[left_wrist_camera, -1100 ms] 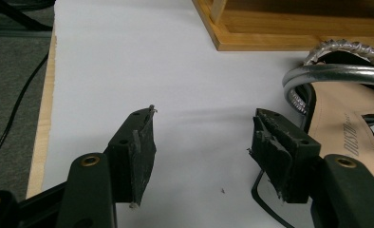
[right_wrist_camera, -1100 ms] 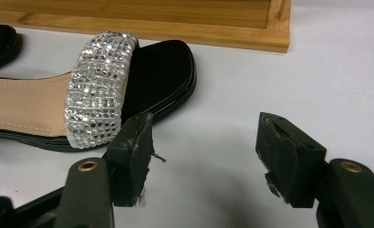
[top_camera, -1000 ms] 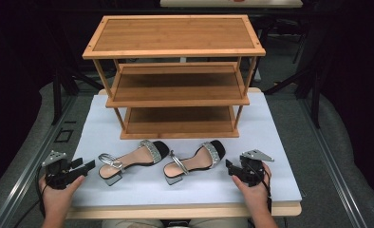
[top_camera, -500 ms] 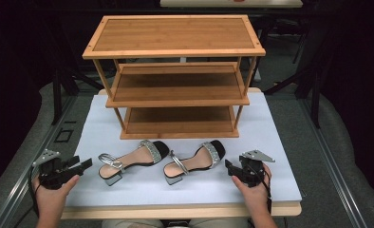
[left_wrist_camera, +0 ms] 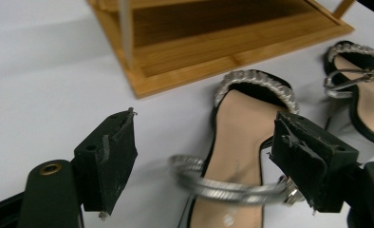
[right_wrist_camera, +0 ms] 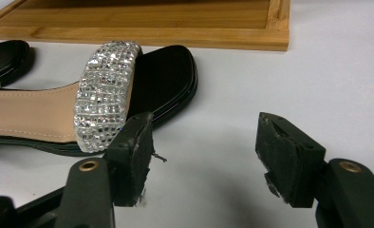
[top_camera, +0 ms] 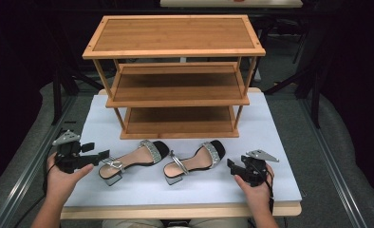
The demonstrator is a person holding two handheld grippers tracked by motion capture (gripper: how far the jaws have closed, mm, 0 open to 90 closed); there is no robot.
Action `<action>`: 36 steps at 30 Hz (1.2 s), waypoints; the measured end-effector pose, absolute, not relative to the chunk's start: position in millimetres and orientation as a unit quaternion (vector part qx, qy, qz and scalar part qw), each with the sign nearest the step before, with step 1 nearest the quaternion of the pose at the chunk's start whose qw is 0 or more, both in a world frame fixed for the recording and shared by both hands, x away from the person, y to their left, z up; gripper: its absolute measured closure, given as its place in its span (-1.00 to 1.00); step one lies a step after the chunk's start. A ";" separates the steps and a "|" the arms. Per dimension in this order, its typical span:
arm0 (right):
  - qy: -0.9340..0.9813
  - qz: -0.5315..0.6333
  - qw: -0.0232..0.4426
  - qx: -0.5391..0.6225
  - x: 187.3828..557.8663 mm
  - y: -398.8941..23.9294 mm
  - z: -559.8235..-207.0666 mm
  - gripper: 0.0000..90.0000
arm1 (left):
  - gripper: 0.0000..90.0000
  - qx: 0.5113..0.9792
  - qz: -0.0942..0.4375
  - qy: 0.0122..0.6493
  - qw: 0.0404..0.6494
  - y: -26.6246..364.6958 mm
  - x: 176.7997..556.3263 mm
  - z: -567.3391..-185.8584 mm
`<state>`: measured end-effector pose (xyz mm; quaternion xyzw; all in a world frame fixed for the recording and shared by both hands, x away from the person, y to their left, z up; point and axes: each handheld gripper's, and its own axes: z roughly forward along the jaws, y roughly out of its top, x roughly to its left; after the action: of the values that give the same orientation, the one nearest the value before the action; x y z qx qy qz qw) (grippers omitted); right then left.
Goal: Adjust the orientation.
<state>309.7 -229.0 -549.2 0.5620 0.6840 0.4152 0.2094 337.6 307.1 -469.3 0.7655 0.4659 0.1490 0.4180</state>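
Two black block-heeled sandals with tan insoles and glittering silver straps lie side by side on the white table top (top_camera: pixel 185 190), just in front of the three-tier bamboo shoe rack (top_camera: pixel 175 76), their toes angled toward its bottom shelf. The left sandal (top_camera: pixel 130 160) lies in front of the rack's left half, the right sandal (top_camera: pixel 194 160) in front of its right half, and the two are apart from each other and from the rack.

The left gripper (top_camera: pixel 99 155), held in the person's left hand (top_camera: pixel 61 175), sits in front of the rack's left corner, at the heel end of the left sandal. Its jaws are spread wide and hold nothing. In the left gripper view, the silver ankle strap (left_wrist_camera: pixel 228 187) of that sandal lies between the two black jaws, close to the jaw at the picture's right, though whether it touches cannot be told.

The right gripper (top_camera: pixel 232 166), held in the person's right hand (top_camera: pixel 257 192), rests in front of the rack's right corner, just beside the toe of the right sandal. Its jaws also stand wide apart with only bare table between them, and in the right gripper view the sandal's rhinestone toe band (right_wrist_camera: pixel 107 90) lies just beyond one jaw.
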 end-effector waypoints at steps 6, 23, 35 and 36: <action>0.681 0.422 0.213 0.559 310.4 -229.5 -549.9 -0.18 | -0.34 0.821 0.115 0.428 0.360 283.7 356.1 -456.0; 0.691 0.417 0.202 0.555 311.2 -228.7 -550.5 -0.19 | -0.27 0.925 0.036 0.367 0.096 217.5 401.0 -471.6; 0.691 0.421 0.194 0.554 311.6 -231.0 -551.0 -0.19 | -0.31 0.925 -0.013 0.380 0.030 207.6 415.1 -499.0; 0.691 0.421 0.194 0.554 311.6 -231.0 -551.0 -0.19 | -0.31 0.925 -0.013 0.380 0.030 207.6 415.1 -499.0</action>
<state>311.6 -231.0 -551.0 0.5540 0.6914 0.4213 0.1940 415.1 207.6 -499.0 0.9246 0.3795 -0.0135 0.0304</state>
